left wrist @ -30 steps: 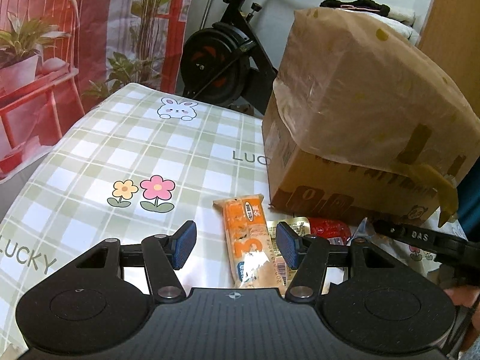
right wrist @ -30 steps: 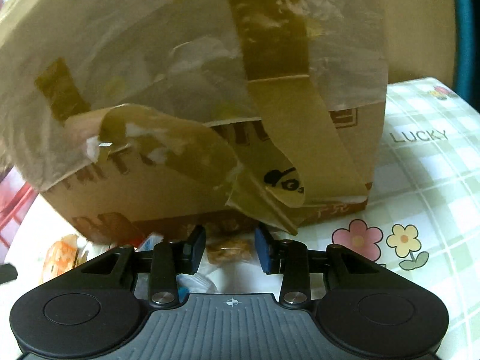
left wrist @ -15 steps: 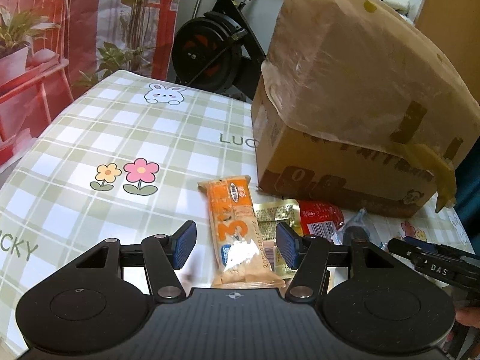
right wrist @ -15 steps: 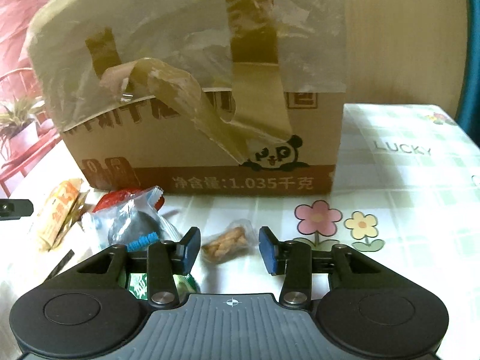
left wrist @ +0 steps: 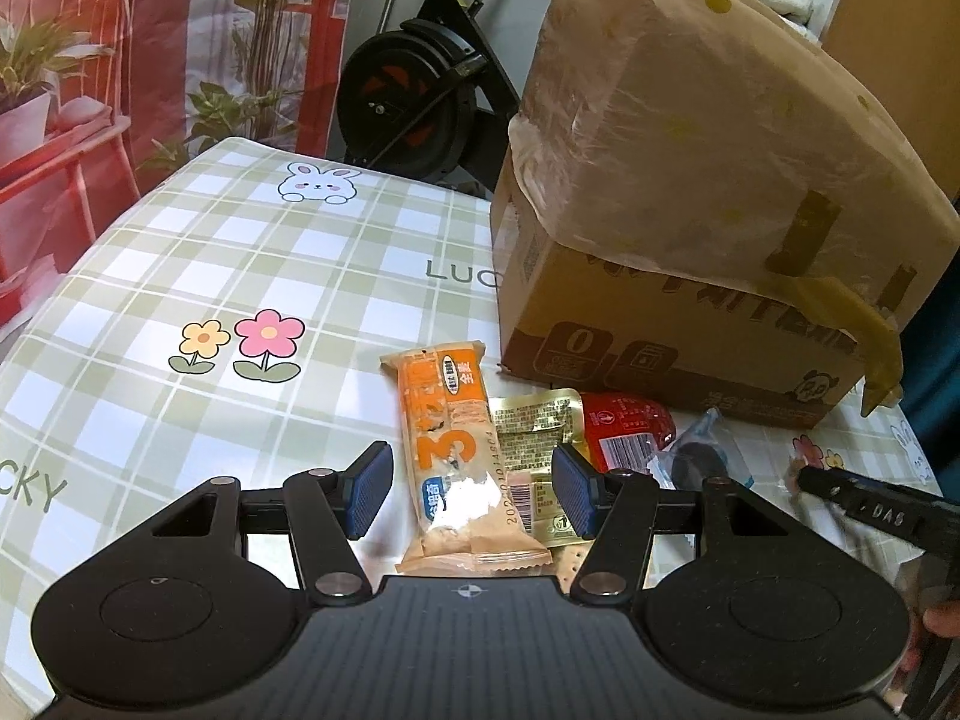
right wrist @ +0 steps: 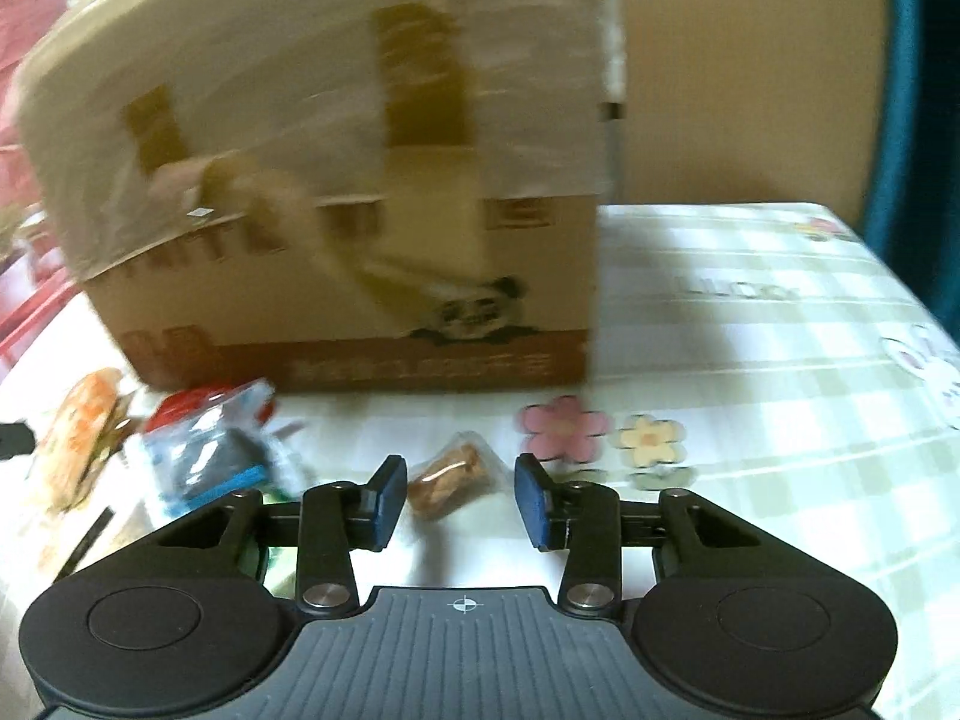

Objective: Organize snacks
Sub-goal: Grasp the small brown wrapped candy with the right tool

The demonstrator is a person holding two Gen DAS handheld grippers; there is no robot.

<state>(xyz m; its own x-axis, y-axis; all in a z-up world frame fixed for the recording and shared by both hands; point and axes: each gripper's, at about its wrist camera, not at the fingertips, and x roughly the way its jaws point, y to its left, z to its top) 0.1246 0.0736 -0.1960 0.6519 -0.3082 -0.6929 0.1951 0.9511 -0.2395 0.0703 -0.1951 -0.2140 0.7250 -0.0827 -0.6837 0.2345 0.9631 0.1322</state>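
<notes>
Several snack packets lie on the checked tablecloth in front of a cardboard box (left wrist: 660, 324). My left gripper (left wrist: 471, 456) hovers open over a long orange packet (left wrist: 447, 414); its pads stand clear of the wrapper on both sides. Beside it lie a gold packet (left wrist: 534, 432), a red packet (left wrist: 627, 426) and a dark cookie in a clear wrapper (left wrist: 696, 459). My right gripper (right wrist: 459, 468) is closing, with a small brown snack in clear wrap (right wrist: 453, 474) on the cloth between its fingertips, untouched. That view is blurred.
The box (right wrist: 360, 300) is draped with taped plastic and fills the back of the table. An exercise bike (left wrist: 414, 96) stands behind the table. Bare cloth (left wrist: 210, 276) spreads to the left of the packets and to the right of the box (right wrist: 750, 360).
My right gripper has drawn back from the box, which now looks smaller, and the small brown snack has come level with its fingertips. The left gripper has barely shifted.
</notes>
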